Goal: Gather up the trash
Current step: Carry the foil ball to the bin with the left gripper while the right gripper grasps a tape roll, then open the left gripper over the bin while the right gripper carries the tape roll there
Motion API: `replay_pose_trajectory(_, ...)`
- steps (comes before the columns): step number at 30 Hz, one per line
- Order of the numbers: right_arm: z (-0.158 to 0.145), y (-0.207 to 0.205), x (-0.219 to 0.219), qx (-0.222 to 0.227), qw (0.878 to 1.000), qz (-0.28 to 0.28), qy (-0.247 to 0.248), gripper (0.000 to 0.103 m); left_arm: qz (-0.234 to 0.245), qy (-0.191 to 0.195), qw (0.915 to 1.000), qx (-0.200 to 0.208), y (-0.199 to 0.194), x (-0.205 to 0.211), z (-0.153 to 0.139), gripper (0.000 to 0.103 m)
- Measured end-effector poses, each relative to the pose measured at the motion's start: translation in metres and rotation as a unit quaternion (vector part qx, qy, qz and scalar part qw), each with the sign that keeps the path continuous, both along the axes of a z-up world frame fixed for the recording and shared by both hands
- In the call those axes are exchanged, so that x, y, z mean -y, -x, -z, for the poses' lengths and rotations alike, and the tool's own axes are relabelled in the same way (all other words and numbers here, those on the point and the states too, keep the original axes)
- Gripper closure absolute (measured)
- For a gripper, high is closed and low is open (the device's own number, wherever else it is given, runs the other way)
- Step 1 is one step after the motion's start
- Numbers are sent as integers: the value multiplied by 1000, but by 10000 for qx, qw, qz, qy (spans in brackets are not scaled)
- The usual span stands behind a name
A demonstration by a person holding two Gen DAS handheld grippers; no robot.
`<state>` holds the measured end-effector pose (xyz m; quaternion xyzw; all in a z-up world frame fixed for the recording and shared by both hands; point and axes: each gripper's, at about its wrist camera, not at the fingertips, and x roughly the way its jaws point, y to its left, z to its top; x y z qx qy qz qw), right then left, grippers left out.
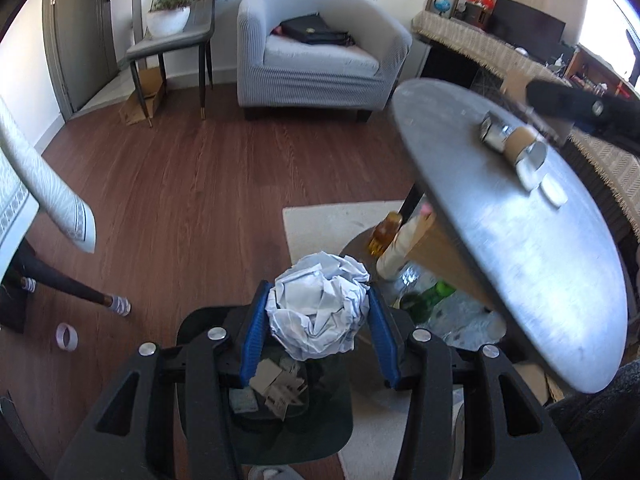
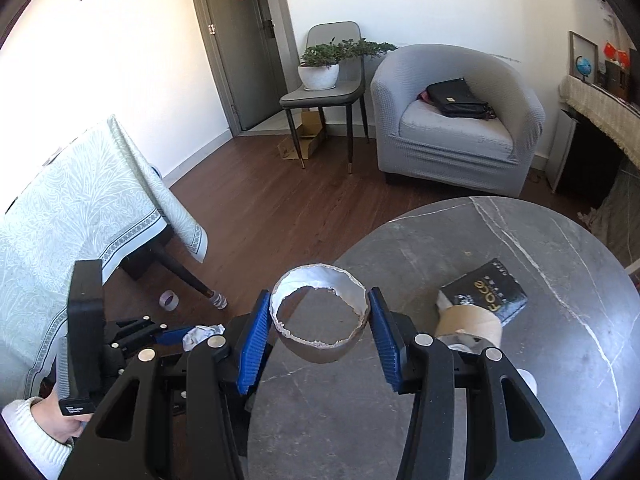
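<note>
In the left wrist view my left gripper [image 1: 318,290] is shut on a crumpled white paper ball [image 1: 318,312], with a blue pad on each side. It hangs over a dark trash bin [image 1: 324,432] that holds paper scraps [image 1: 276,390]. In the right wrist view my right gripper [image 2: 319,294] is shut on a torn cardboard ring [image 2: 316,354], over the near edge of the round grey marble table [image 2: 520,380]. A black tissue packet [image 2: 490,292] and a cardboard tube [image 2: 468,326] lie on that table. The left gripper [image 2: 172,336] with its paper ball [image 2: 202,334] shows at lower left, held by a hand in a white sleeve [image 2: 36,428].
Bottles [image 1: 424,300] stand under the round table [image 1: 540,260], beside a pale rug [image 1: 320,224]. A tape roll [image 1: 67,336] lies on the wooden floor near a cloth-covered table [image 2: 80,208]. A grey armchair [image 2: 456,128] with a black bag and a chair with a plant [image 2: 324,68] stand at the back.
</note>
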<state>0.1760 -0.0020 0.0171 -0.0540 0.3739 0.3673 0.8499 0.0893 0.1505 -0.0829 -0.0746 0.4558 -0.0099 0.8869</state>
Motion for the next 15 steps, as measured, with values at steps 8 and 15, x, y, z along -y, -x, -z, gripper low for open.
replay_pose_trajectory(8, 9, 9, -39, -121, 9994, -332, 53, 54, 17, -173, 9959, -891, 4, -17, 57, 53)
replay_pose_trajectory(15, 20, 16, -67, -218, 9981, -546, 187, 54, 21, -149, 9907, -1354, 7, -32, 90, 45)
